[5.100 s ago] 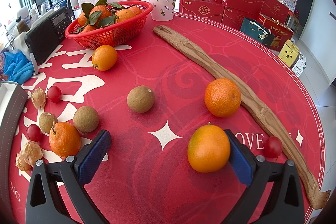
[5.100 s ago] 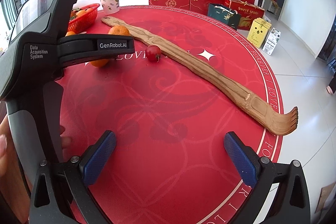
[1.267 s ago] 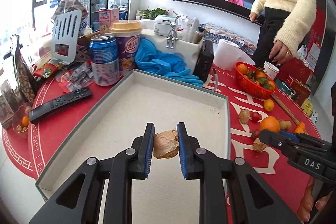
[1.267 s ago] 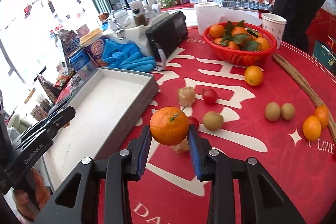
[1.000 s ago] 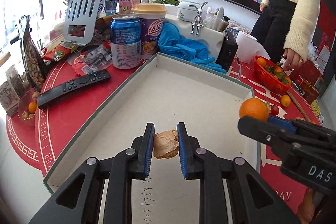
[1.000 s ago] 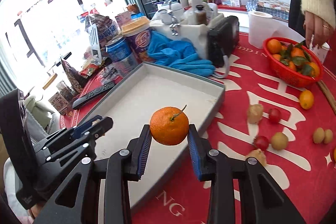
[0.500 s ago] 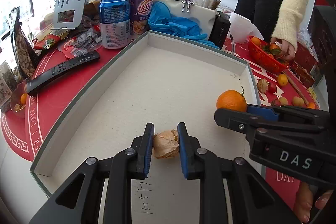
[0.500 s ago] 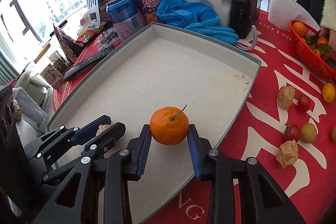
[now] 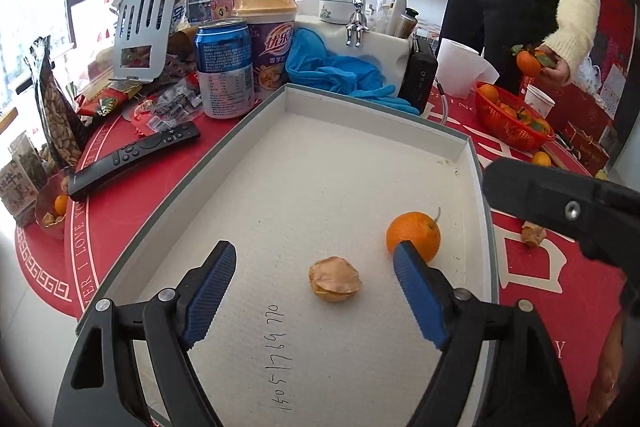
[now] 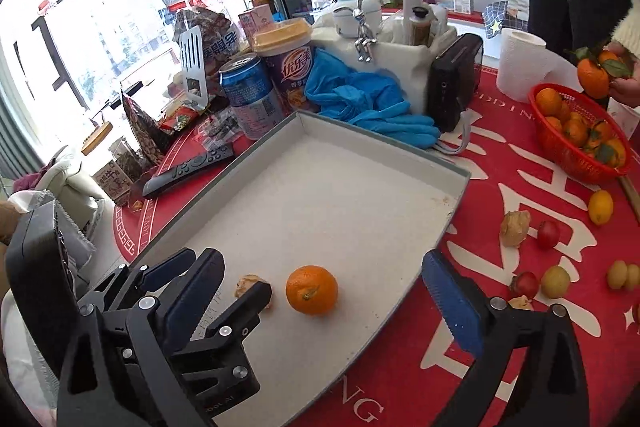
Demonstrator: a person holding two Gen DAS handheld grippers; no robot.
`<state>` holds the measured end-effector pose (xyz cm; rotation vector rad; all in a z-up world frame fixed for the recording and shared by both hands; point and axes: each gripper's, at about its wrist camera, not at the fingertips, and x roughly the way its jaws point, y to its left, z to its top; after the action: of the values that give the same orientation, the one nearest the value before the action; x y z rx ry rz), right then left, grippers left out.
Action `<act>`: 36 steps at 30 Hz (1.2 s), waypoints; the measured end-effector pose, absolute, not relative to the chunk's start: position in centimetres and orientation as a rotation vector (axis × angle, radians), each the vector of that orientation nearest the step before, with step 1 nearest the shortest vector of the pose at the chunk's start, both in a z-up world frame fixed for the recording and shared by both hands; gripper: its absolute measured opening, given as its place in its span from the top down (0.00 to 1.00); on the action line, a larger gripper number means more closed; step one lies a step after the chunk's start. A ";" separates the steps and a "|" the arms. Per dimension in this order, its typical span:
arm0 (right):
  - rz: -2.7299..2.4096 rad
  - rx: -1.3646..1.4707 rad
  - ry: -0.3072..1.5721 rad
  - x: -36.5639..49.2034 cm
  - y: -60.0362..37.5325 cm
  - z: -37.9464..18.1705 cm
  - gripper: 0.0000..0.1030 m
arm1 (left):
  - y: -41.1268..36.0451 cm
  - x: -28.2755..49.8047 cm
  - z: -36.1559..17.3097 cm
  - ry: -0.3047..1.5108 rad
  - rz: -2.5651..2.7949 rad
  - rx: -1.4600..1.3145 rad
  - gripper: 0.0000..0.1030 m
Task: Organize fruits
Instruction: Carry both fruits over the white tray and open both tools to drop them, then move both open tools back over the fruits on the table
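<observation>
Tray: since the task is sorting fruit, the shallow grey-rimmed white tray [image 9: 474,151] on the red-clothed round worktop [image 10: 500,207] serves as the collecting place, and two pieces now lie on its floor near the near right corner.
Husk fruit: a papery tan husked fruit [image 9: 334,279] rests on the tray floor between the spread jaws of the left gripper [image 9: 316,291], touching neither pad, so I judge it just let go there.
Orange: a small stemmed orange mandarin [image 10: 311,289] sits just beside the husk fruit, nearer the tray's right edge, clear of the right gripper [image 10: 328,301].
Left jaws: wide open, holding nothing, blue pads either side of the husk fruit.
Right jaws: wide open and empty, as far as the right wrist view shows; its left finger is largely hidden behind the left gripper's body.
Placement logic: both pieces are set close together, which I take as leaving the far end of the tray free for more.
Remaining fruit: loose cherry tomatoes [image 10: 548,233], greenish round fruits [image 10: 556,281] and another husk [image 10: 515,222] lie on the worktop beyond the tray's right edge.
Basket: a red mesh basket of leafy mandarins [image 10: 580,143] stands at the far right, where a bystander's hand [image 10: 624,87] holds one.
Next: probably a return to the loose fruit.
</observation>
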<state>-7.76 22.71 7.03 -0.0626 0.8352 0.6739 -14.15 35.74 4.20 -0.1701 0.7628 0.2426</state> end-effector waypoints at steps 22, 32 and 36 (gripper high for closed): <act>0.139 0.036 1.005 -7.7 0.3 1.4 0.01 | 16.8 -10.4 2.8 0.904 -0.111 0.101 0.18; 0.077 -0.059 0.995 -8.2 -0.9 0.0 0.01 | 17.5 -9.2 0.6 0.933 -0.139 0.055 0.13; 0.071 -0.056 0.989 -8.1 -0.7 0.0 0.01 | 17.2 -9.1 0.5 0.939 -0.148 0.074 0.09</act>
<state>-8.07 -0.66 0.00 -0.0558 0.9894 0.0706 -9.13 17.15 0.53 0.0745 0.9387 -0.1481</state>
